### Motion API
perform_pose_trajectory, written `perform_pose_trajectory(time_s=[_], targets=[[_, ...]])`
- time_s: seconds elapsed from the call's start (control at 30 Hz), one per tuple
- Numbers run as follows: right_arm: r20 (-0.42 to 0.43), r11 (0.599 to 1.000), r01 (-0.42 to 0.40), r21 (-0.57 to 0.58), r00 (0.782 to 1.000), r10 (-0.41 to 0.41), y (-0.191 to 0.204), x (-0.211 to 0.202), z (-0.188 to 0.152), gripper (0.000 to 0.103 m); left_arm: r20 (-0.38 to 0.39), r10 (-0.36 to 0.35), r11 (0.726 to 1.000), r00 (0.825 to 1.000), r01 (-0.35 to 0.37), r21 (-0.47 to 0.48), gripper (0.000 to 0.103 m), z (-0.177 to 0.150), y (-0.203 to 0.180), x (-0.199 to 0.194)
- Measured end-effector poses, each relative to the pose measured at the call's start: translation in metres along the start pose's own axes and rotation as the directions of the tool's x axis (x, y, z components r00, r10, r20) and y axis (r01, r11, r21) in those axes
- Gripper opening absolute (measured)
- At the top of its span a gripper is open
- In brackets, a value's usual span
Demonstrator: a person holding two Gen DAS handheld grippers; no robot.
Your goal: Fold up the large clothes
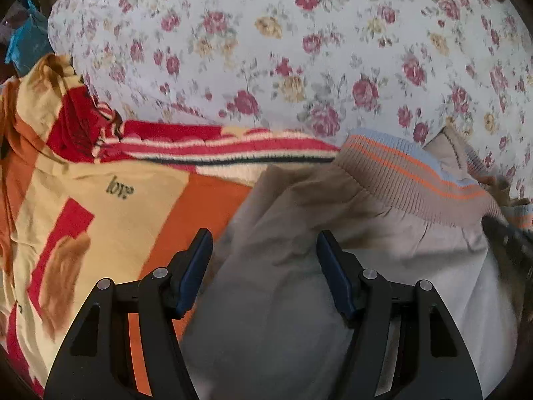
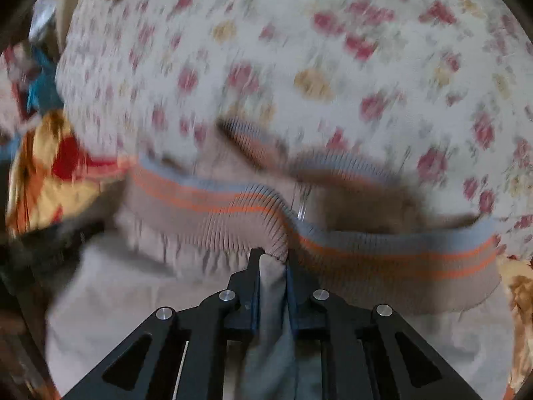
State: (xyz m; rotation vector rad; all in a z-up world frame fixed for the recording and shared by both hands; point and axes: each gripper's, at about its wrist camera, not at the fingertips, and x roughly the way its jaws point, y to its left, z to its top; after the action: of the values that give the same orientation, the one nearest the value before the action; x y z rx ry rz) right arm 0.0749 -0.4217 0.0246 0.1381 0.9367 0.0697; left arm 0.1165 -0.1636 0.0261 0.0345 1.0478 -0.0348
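Observation:
A beige jacket (image 1: 333,283) with a ribbed hem striped orange and light blue (image 1: 409,173) lies on a floral bedsheet (image 1: 266,50). My left gripper (image 1: 265,243) is open, its jaws wide apart just above the jacket's beige cloth, holding nothing. My right gripper (image 2: 273,256) is shut on the jacket (image 2: 133,283), pinching a fold of beige cloth right at the ribbed hem (image 2: 383,253). The right wrist view is blurred. A black bar, perhaps the right gripper, shows at the right edge of the left wrist view (image 1: 513,243).
An orange, yellow and red blanket (image 1: 100,200) printed "love" lies bunched to the left of the jacket, also in the right wrist view (image 2: 50,173). Blue and dark items (image 1: 26,43) sit past the bed's far left edge.

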Motion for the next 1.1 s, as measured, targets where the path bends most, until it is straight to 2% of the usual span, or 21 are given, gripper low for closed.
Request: perform_pose_trajectory(time_s=[0.1,0.17,0.2,0.27,0.33,0.5,0.6,0.67,0.77,0.83,0.87,0.93,1.03,1.1], targets=[[-0.052,1.0,0.004,0.021,0.999,-0.003,-0.004,0.025,0.001,0.012,-0.013,0.018,1.0,1.0,-0.018,-0.001,0.065,-0.001,-0.001,0.011],[-0.057,1.0,-0.008,0.025,0.998,0.01,-0.006,0.024,-0.003,0.016,-0.032,0.022,1.0,0.999,-0.021,0.011,0.068,-0.002,-0.001,0.021],[-0.054,0.999,-0.026,0.031,0.998,0.028,-0.007,0.018,-0.003,0.02,-0.034,0.022,1.0,0.999,-0.022,0.005,0.07,-0.002,0.001,0.022],[-0.058,0.996,-0.065,0.056,0.996,0.068,-0.011,-0.005,-0.004,0.048,-0.039,0.008,1.0,0.999,-0.009,-0.011,0.07,0.0,0.004,0.021],[-0.05,0.996,-0.069,0.059,0.996,0.072,-0.018,-0.032,-0.01,0.05,-0.036,0.002,1.0,0.999,-0.002,-0.013,0.07,0.0,0.009,0.016],[-0.038,0.996,0.074,0.053,0.997,-0.072,-0.057,-0.086,-0.052,0.05,-0.013,-0.033,0.999,0.999,0.033,-0.014,0.07,-0.014,0.021,-0.01],[-0.102,0.973,0.226,0.043,0.97,-0.221,-0.092,-0.078,-0.084,0.05,0.001,-0.023,1.0,1.0,0.023,0.011,0.07,-0.029,0.023,-0.023],[-0.062,0.97,0.235,0.056,0.971,-0.232,-0.105,-0.07,-0.091,0.05,-0.013,0.002,1.0,1.0,-0.002,0.027,0.07,-0.038,0.022,-0.023],[-0.073,0.956,0.281,0.081,0.959,-0.275,-0.107,-0.08,-0.086,0.05,-0.022,-0.011,1.0,1.0,0.011,-0.015,0.07,-0.045,0.037,-0.031],[-0.069,0.964,0.249,0.09,0.967,-0.244,-0.101,-0.099,-0.085,0.05,-0.02,-0.048,0.998,0.999,0.048,-0.038,0.07,-0.05,0.049,-0.047],[-0.051,0.979,0.187,0.085,0.982,-0.183,-0.092,-0.113,-0.087,0.05,-0.013,-0.062,0.997,0.998,0.061,-0.039,0.07,-0.054,0.054,-0.058],[-0.03,0.992,0.11,0.054,0.994,-0.109,-0.071,-0.13,-0.091,0.051,-0.007,-0.084,0.996,0.996,0.083,-0.04,0.07,-0.064,0.06,-0.073],[-0.013,1.0,0.013,-0.027,1.0,-0.013,-0.033,-0.146,-0.104,0.051,-0.018,-0.132,0.99,0.991,0.131,-0.055,0.07,-0.08,0.066,-0.085],[-0.025,0.998,-0.019,-0.066,1.0,0.017,-0.005,-0.136,-0.115,0.051,-0.039,-0.135,0.99,0.99,0.134,-0.039,0.07,-0.09,0.062,-0.085]])
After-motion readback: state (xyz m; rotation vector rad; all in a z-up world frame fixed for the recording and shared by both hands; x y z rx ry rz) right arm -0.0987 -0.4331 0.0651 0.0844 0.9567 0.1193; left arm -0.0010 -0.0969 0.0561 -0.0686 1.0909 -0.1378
